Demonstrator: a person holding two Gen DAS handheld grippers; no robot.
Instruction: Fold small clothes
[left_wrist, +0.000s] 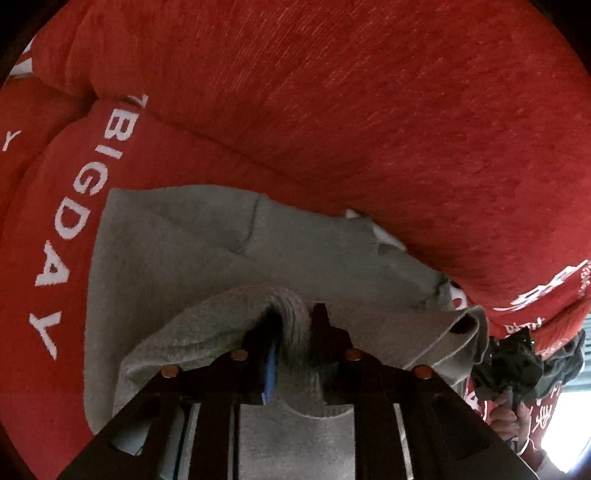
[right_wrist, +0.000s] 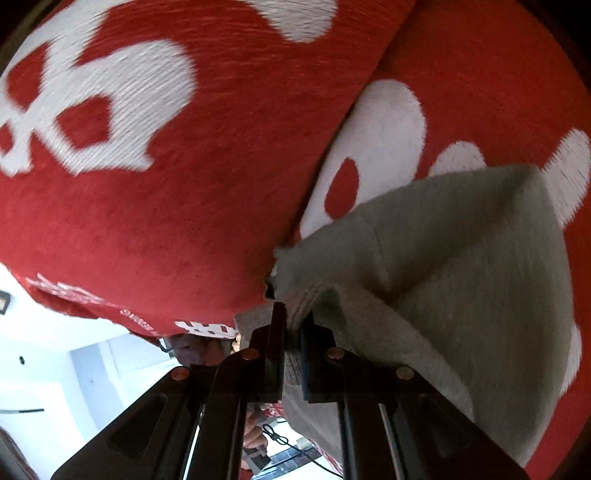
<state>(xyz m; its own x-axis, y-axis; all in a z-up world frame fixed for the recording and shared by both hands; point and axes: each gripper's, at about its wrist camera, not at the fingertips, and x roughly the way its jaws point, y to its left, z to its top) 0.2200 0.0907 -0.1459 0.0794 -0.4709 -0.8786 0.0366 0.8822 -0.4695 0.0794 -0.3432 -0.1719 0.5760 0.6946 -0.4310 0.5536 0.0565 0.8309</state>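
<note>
On red blanket (left_wrist: 369, 110): "BIG DAY" lettering (left_wrist: 66, 221)

Each wrist camera looks forward along its own gripper fingers, very close to the grey garment (left_wrist: 177, 240) on the red blanket (left_wrist: 369, 110); both views share these.

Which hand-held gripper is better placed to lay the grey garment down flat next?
Probably the right hand-held gripper: its jaws pinch the grey garment tightly. In the left hand-held gripper the bunched fold sits more loosely.
</note>
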